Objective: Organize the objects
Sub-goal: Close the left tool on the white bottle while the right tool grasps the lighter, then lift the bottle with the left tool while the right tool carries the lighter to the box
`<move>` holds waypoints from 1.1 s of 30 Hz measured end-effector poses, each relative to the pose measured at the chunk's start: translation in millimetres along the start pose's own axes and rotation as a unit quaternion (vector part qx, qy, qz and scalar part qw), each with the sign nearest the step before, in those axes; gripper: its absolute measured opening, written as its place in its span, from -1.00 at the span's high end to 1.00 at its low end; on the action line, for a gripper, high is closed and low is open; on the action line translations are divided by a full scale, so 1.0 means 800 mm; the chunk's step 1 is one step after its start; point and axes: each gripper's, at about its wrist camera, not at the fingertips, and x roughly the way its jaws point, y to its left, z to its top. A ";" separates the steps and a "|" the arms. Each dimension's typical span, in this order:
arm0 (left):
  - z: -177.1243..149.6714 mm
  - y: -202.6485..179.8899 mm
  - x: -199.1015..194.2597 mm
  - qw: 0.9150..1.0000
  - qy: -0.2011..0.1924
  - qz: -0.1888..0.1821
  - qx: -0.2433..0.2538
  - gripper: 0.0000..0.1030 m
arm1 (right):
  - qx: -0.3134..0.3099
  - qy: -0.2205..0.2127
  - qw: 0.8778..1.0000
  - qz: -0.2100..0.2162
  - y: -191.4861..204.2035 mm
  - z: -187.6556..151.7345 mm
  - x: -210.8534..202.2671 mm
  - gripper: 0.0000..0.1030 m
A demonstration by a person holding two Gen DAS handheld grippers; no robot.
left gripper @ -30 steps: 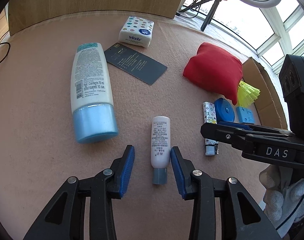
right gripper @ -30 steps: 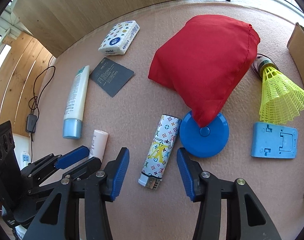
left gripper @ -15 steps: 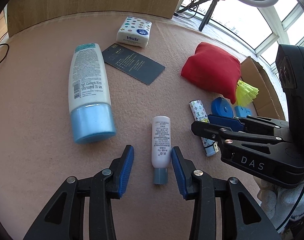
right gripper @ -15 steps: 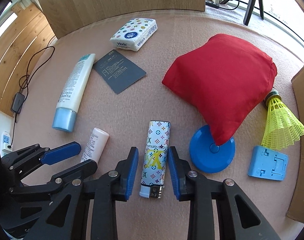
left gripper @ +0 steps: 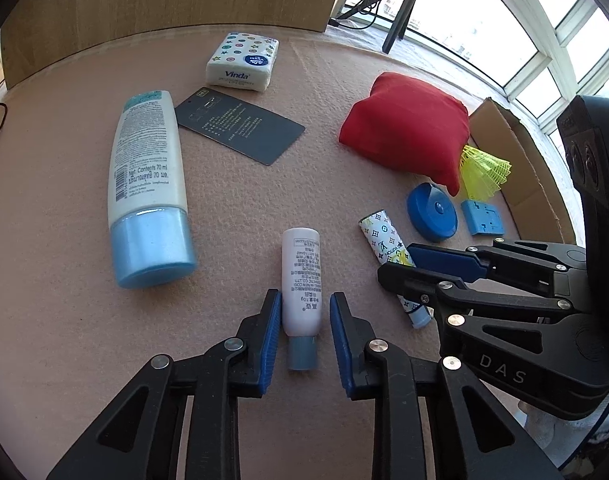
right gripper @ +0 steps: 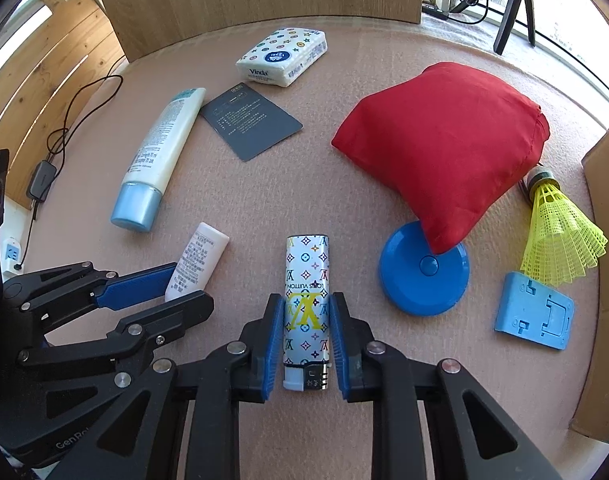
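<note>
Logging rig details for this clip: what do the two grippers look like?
Both are black linkage frames with silver rivets and blue pads on the fingers. The right gripper body reads "DAS" in white; the left gripper shows partial "GenRo" lettering.

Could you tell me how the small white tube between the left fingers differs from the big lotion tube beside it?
The small white tube is far shorter and slimmer than the big lotion tube. Its cap is narrow and grey-blue; the big tube's cap is wide and light blue. The small tube lies between the left gripper fingers; the big one lies apart, untouched. Both lie flat on the mat, caps toward the camera.
</note>
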 end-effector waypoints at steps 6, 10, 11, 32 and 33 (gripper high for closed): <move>-0.006 0.000 -0.001 1.000 -0.009 0.001 -0.013 0.58 | 0.004 -0.003 1.000 0.003 -0.005 -0.017 -0.007 0.59; -0.013 -0.001 -0.004 1.000 -0.010 -0.001 -0.021 0.58 | 0.014 -0.006 1.000 0.010 -0.007 -0.027 -0.013 0.59; -0.014 -0.001 -0.005 1.000 -0.010 -0.002 -0.023 0.58 | 0.016 -0.008 1.000 0.013 -0.009 -0.029 -0.016 0.59; 0.001 -0.107 -0.053 0.997 -0.066 0.011 0.027 0.58 | 0.038 -0.088 0.995 0.020 -0.074 -0.061 -0.124 0.59; 0.004 -0.115 -0.055 0.997 -0.069 0.008 0.032 0.58 | 0.042 -0.094 0.995 0.018 -0.081 -0.061 -0.132 0.59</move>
